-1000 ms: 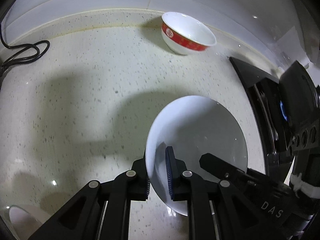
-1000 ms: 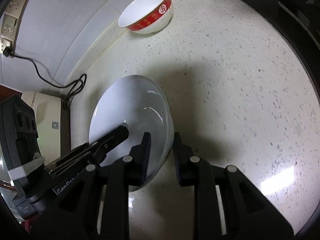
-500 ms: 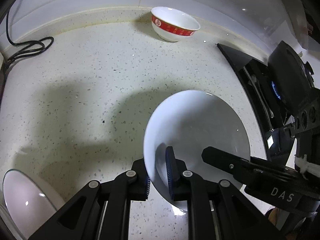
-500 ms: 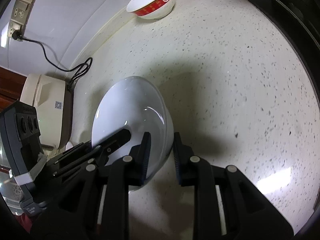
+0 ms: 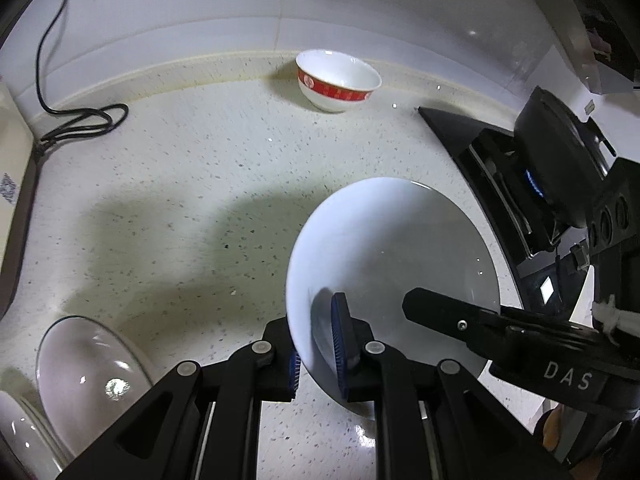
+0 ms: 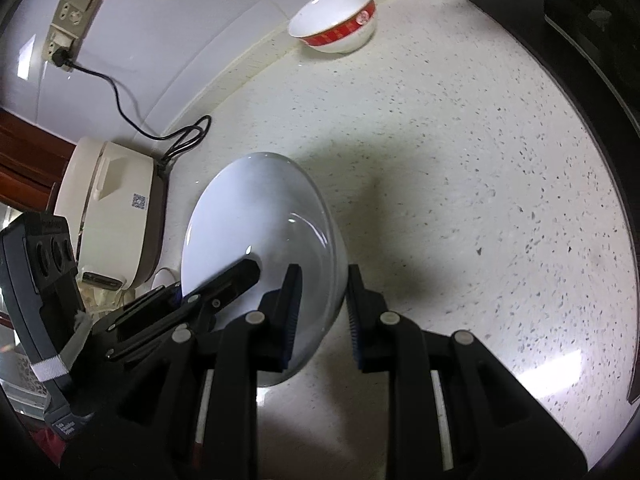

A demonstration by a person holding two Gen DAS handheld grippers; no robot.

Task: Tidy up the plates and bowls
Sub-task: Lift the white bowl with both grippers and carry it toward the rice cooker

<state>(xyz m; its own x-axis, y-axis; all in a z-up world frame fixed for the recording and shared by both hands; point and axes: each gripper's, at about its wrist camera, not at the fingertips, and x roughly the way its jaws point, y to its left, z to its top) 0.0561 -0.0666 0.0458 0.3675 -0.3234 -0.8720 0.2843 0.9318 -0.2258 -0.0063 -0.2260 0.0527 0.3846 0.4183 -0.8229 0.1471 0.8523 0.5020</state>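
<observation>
Right now the wide, shallow white ceramic plate [image 5: 394,256] is clear of the speckled cream stone counter [image 5: 180,200], carried between both my tools. My left gripper [image 5: 318,346] is clamped on its near rim, one pad inside and one outside, and my right gripper [image 6: 322,312] pinches the opposite rim the same way. So this piece is picked up but not yet put anywhere. Further out, the small white bowl with a red patterned band [image 5: 338,84] sits alone at the back by the white tiled wall [image 5: 240,20], untouched, and I judge it is left to do. At the lower left of my left view lies a glossy pale dish [image 5: 88,364], perhaps where things get stacked; I cannot tell. Most of the sorting seems ahead.
</observation>
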